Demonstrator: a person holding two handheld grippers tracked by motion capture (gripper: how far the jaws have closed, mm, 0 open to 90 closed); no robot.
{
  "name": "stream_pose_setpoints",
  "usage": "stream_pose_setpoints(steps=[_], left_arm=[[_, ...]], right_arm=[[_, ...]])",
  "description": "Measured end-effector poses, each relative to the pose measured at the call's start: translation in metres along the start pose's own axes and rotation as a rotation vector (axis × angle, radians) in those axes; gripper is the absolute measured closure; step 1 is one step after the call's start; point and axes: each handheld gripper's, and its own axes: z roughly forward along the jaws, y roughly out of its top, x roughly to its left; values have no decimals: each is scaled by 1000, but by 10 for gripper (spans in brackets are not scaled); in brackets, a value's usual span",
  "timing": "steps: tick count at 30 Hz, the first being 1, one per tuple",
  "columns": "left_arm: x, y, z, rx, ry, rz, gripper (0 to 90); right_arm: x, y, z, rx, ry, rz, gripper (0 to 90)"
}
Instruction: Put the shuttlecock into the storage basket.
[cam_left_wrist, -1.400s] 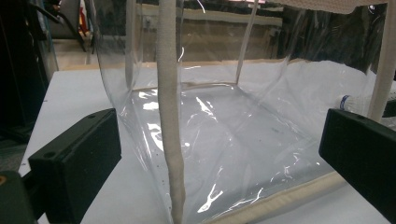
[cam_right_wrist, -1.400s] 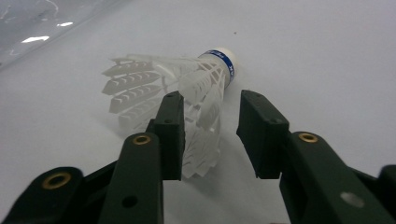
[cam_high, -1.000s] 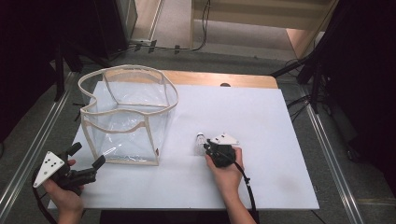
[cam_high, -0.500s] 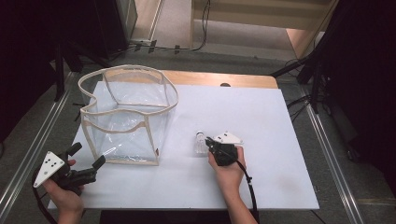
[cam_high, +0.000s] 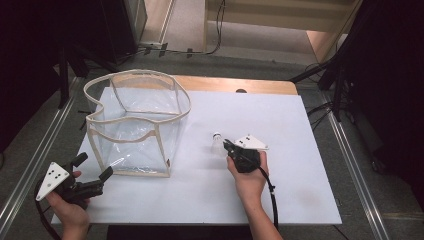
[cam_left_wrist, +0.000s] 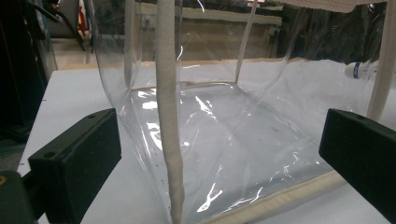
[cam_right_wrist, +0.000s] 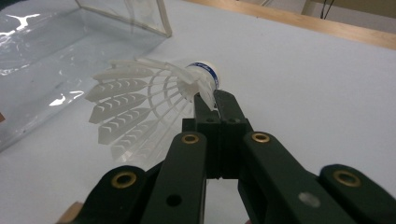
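Note:
A white plastic shuttlecock (cam_high: 217, 144) with a blue-banded cork hangs just above the white table top, right of the bag. My right gripper (cam_high: 226, 145) is shut on it; in the right gripper view the jaws pinch its skirt (cam_right_wrist: 140, 107) just behind the cork, at the gripper's (cam_right_wrist: 211, 95) tips. A clear plastic bag (cam_high: 135, 125) with cream trim stands open at the table's left. My left gripper (cam_high: 94, 166) sits open at the bag's near left corner. In the left gripper view a cream seam of the bag (cam_left_wrist: 168, 140) stands between the left gripper's (cam_left_wrist: 219, 135) wide-apart jaws, untouched.
The white table top (cam_high: 280, 120) stretches to the right of the bag, with a wooden strip (cam_high: 240, 85) along its far edge. A black cable (cam_high: 270, 195) trails from the right gripper toward the near edge. Metal rails and dark stands flank the table.
The right gripper has risen a little with the shuttlecock pinched in it, lifting it off the table. The left gripper and the bag have stayed put.

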Motion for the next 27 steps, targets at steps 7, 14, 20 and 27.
stream_pose_setpoints(steps=[7,14,20,27], left_arm=[[0,0,0,2,-1,2,0],[0,0,0,3,-2,2,0],[0,0,0,5,-2,5,0],[0,0,0,5,-2,6,0]], right_arm=[[-1,11,-4,-20,3,-6,872],[-1,23,-8,-43,10,-12,872],[-2,32,-13,-61,16,-12,872],[-4,42,-16,-79,18,-14,872]])
